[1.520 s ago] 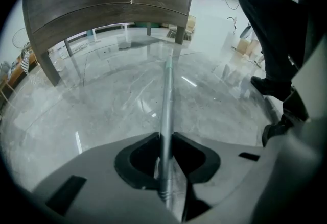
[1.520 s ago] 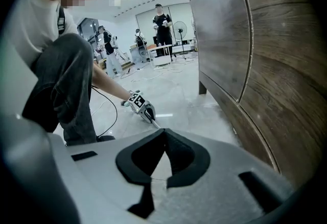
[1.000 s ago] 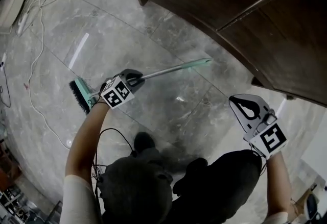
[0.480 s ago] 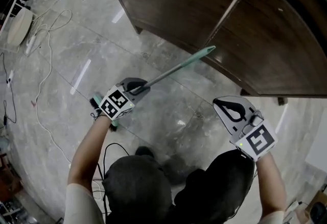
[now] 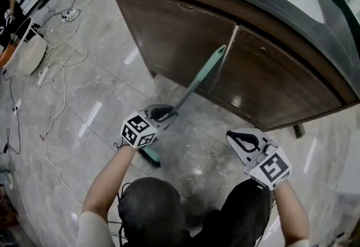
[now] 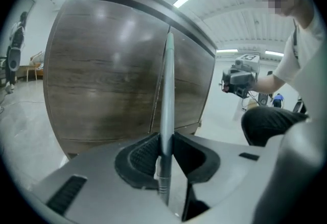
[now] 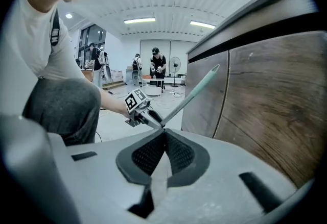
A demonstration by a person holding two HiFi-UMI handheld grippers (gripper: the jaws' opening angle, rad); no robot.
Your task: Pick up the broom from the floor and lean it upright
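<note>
Swung the broom [image 5: 197, 80] up steeply, clamped in the left claw [image 5: 167, 112]; kept the right claw [image 5: 235, 139] closed, empty. Seemingly not yet leaned against the cabinet [image 5: 169, 32].

broom [image 5: 198, 78] — teal, tilted steeply | brush end down, maybe touching floor [image 5: 84, 88]

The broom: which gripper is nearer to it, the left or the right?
Left. The left gripper is shut on the handle of the broom. The right gripper is shut on nothing and hangs apart, to the broom's right.
</note>
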